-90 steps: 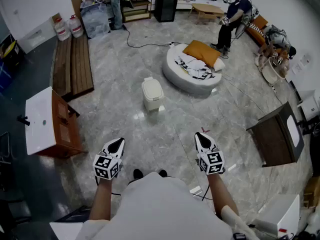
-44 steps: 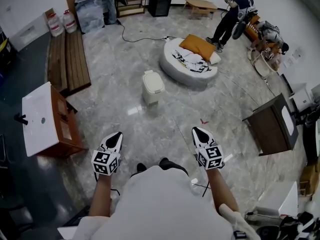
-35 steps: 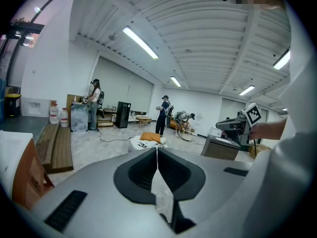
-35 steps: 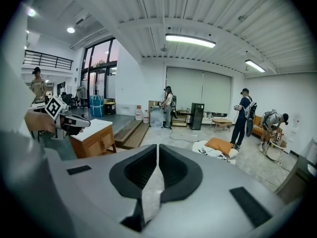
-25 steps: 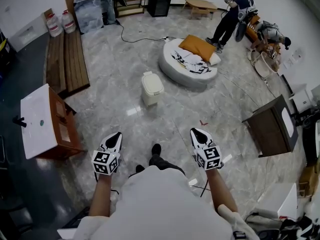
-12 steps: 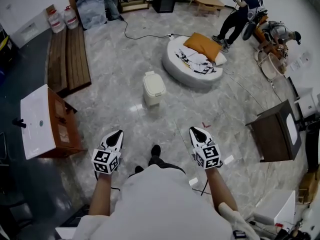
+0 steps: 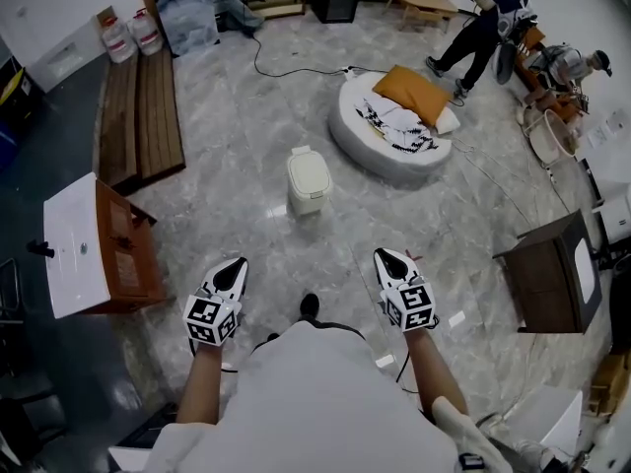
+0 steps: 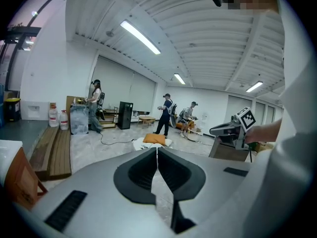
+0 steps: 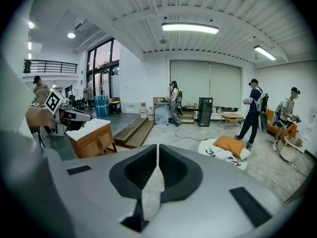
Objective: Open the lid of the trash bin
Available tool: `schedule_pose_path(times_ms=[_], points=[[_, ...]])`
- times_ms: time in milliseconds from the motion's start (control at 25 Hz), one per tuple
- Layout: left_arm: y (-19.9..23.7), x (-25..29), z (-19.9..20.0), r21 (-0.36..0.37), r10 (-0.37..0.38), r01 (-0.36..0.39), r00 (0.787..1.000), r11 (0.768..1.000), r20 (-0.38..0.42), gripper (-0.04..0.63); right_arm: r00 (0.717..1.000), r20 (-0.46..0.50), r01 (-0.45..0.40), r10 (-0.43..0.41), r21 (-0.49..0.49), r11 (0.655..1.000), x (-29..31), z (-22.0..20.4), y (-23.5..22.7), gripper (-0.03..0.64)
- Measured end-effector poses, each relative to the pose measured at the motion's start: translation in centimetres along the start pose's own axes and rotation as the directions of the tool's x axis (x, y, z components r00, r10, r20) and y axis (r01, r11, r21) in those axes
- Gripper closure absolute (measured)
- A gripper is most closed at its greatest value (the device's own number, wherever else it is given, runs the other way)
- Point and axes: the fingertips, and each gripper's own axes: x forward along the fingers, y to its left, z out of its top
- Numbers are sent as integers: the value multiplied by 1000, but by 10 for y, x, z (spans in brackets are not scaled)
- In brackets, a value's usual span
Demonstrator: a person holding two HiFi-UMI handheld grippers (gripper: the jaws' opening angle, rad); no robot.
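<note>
- Head view: the trash bin [image 7: 309, 181] stands on the marble floor [image 7: 242, 215], ahead of the person. It sits between a wooden cabinet [image 7: 118, 254] on the left and a round floor cushion [image 7: 394, 138] further off to the right.
- Its lid [image 7: 310, 171] lies flat on the bin, closed. Nothing touches it.
- The left gripper [image 7: 236, 263] and the right gripper [image 7: 381, 254] are held low in front of the body, pointing forward. Both are well apart from the bin.
- Left gripper view: the jaws meet at the tips with nothing between them. Only floor shows behind them.
- Right gripper view: the same, jaws closed tip to tip and empty.
- The bin cannot be made out in either gripper view.
- Progress, as judged: the opening itself has not begun. This looks like the approach stage, with one shoe [image 7: 309, 306] forward of the body.
- Left to do: close the distance, bring one gripper to the lid's edge, then lift or tip the lid up.
- Which edge is hinged cannot be told from this height.
</note>
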Motion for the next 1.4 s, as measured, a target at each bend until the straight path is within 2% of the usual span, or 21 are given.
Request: schedule_pose_path(times_ms=[560, 1000, 1400], points=[[-1, 55, 18, 2, 33, -33, 999, 999, -32, 574, 999, 13, -33, 33, 26, 999, 43, 16, -60, 580], [3, 75, 27, 1, 52, -52, 998, 999, -37, 574, 997, -4, -76, 76, -11, 997, 67, 30, -74, 580], [16, 86, 24, -31, 51, -53, 998, 998, -46, 574, 996, -34, -88, 87, -35, 996, 83, 37, -73, 580]])
